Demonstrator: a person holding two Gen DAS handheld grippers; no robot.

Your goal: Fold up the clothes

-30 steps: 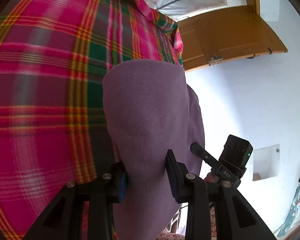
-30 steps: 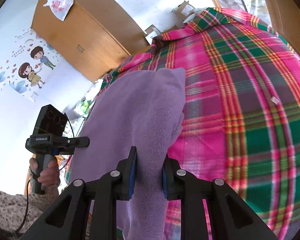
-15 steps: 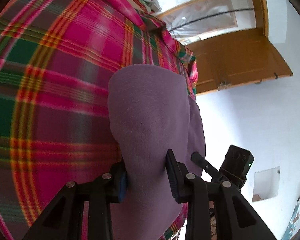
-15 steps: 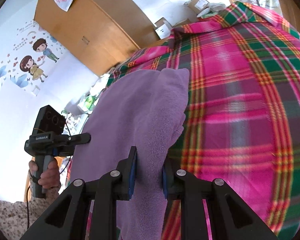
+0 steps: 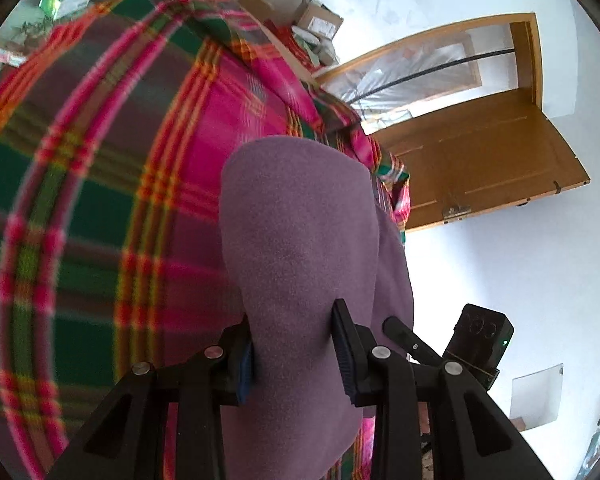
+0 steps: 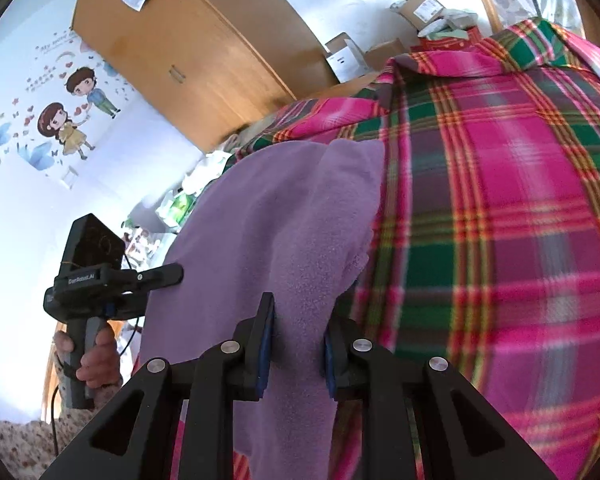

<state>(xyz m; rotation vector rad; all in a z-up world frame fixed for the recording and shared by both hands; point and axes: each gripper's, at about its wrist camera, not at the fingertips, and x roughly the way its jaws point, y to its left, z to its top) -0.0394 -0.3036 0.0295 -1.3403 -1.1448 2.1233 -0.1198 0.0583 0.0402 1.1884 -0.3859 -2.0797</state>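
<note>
The left gripper is clamped on one near edge of the purple garment, its jaws pinching a thick bunch of fleece; the right gripper grips the other near edge the same way, with the person's hand visible on the left unit's handle. The garment hangs slung between the two grippers above the plaid blanket, its far end draped down onto the blanket. Its long axis runs away from the grippers toward the boxes at the far side, with the rounded far edge leading. Risk, in my judgement: each hold is a bunched wad, not a flat hem, so layers could slip out unevenly and skew the fold. The far edge may also drag on the blanket and crumple if lowered too quickly.
</note>
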